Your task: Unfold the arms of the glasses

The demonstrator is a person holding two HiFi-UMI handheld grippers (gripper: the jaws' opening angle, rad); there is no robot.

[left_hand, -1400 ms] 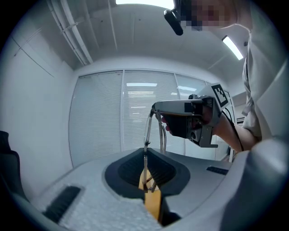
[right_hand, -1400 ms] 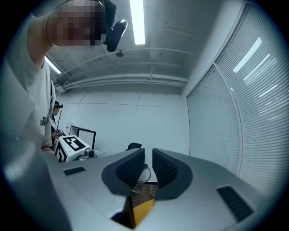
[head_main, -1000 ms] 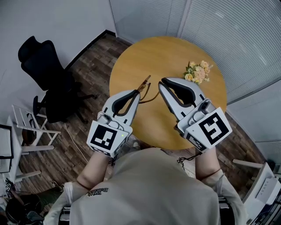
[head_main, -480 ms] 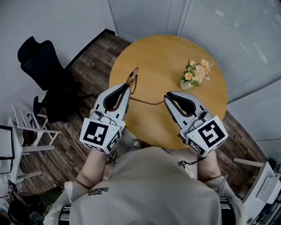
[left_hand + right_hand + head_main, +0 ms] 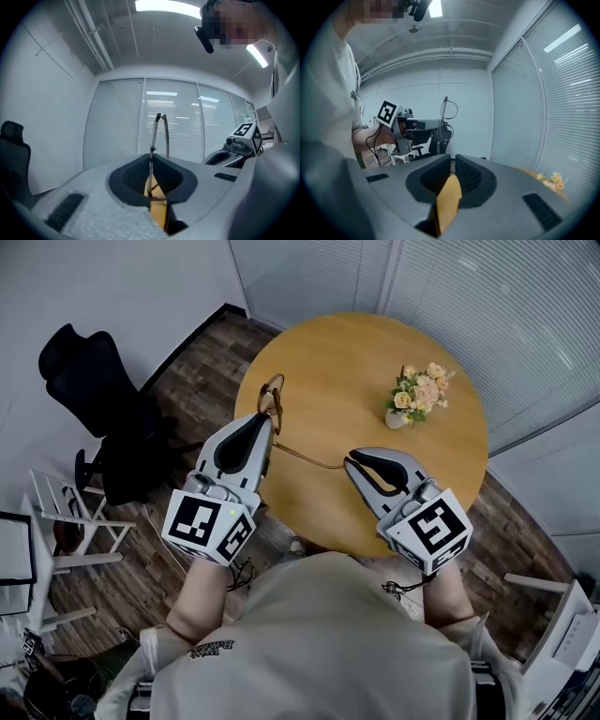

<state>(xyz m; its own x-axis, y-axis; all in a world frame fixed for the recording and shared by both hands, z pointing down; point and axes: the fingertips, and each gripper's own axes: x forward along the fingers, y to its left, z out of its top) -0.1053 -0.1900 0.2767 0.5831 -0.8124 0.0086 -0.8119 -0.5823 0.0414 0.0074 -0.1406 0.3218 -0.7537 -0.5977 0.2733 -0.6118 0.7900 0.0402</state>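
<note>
The thin-rimmed glasses hang over the round wooden table's left edge, with my left gripper shut on the frame. In the left gripper view the rim stands straight up out of the closed pads. One arm of the glasses runs out as a thin line to my right gripper, whose jaws are closed at the arm's end. In the right gripper view the jaws are nearly together; the arm's tip is hidden between them, and the glasses show ahead.
A small vase of flowers stands on the table at the right. A black office chair and a white rack stand on the wood floor to the left. Window blinds line the far wall.
The left gripper carried the glasses left and further away; the right gripper sank toward the person. The arm between them went from a short curve to a long, nearly straight line.
</note>
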